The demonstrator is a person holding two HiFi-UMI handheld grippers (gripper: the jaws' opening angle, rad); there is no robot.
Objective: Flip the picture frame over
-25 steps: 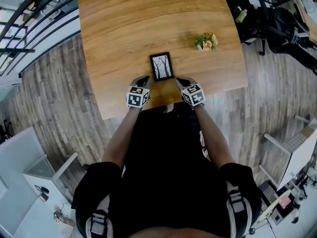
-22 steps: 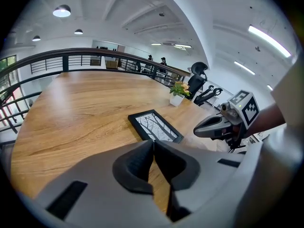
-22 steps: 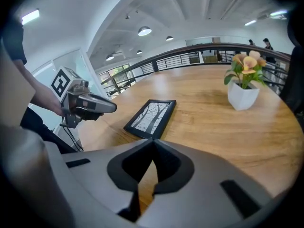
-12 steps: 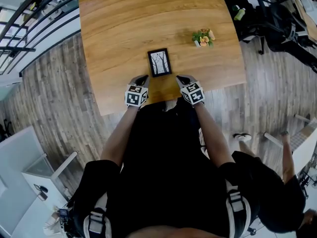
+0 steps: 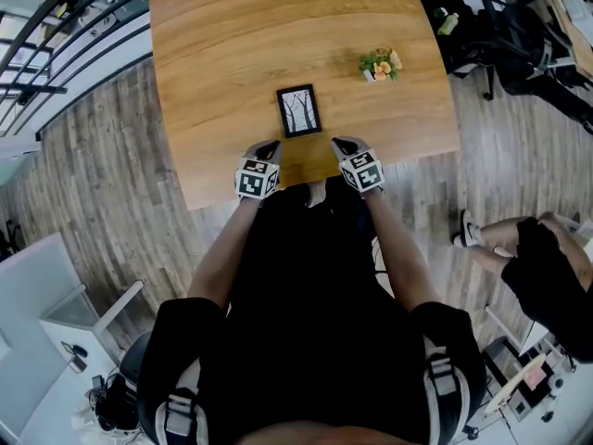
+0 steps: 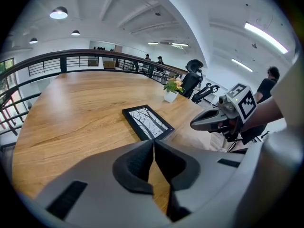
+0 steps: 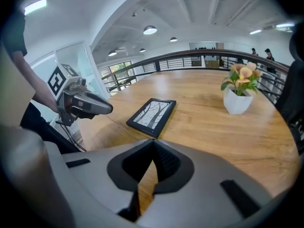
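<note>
- The picture frame (image 5: 298, 111) lies flat on the table (image 5: 222, 54), picture side up. It has a black border around a black-and-white print of bare trees.
- It sits close to the table's near edge, roughly midway across its width, with its long sides running away from the person.
- The left hand-held gripper (image 5: 270, 145) hovers just short of the frame's near left corner. Its jaws are pressed together with nothing between them, and it does not touch the frame.
- The right hand-held gripper (image 5: 339, 143) hovers near the frame's near right corner. Its jaws are also closed and empty, and it is clear of the frame.
- Both grippers point down and forward over the table's edge, with the frame beyond and between their tips.
- A small white pot of orange and yellow flowers (image 5: 381, 64) stands upright farther back and to the right, well apart from the frame.
- The rest of the wooden tabletop shows bare grain.
- Grey plank floor (image 5: 102, 165) surrounds the table, and a dark railing (image 5: 51, 35) runs at the upper left.
- Another person (image 5: 542, 267) is partly in view at the right edge.
</note>
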